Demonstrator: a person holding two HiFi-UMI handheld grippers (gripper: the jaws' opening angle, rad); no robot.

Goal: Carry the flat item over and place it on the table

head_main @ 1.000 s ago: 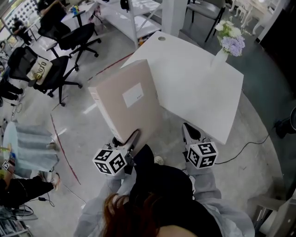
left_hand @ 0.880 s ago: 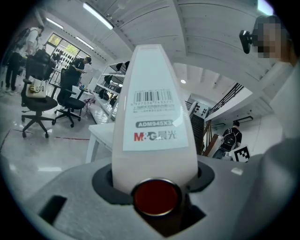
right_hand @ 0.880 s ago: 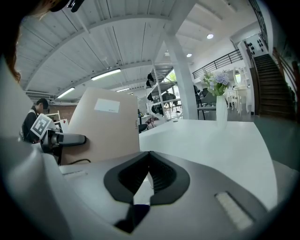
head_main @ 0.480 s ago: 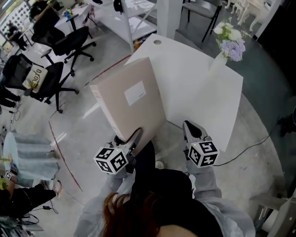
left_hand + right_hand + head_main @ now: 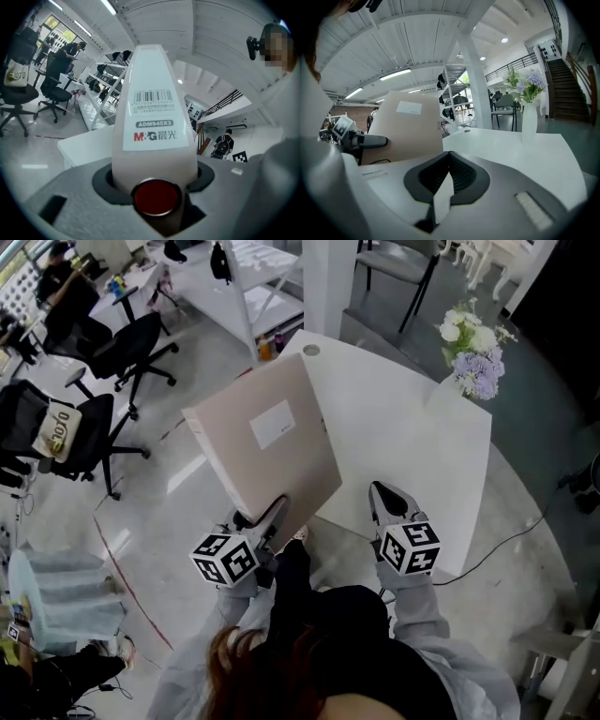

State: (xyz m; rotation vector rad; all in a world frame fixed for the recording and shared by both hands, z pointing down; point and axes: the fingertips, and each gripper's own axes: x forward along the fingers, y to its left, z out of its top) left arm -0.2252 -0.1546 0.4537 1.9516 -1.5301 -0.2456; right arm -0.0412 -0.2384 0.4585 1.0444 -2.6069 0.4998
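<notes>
Big open office kind of space: glossy grey floor with black swivel chairs at the head view's left, a white shelving unit at the top and a fat white pillar just beside it. The ceiling is white panelling with long strip lights (pretty bright in there), and the right gripper view shows a dark staircase on its right. A black cable snakes across the floor too.

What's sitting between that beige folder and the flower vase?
Nothing. Only bare white table lies between the folder and the vase, plain in the head view and the right gripper view.
</notes>
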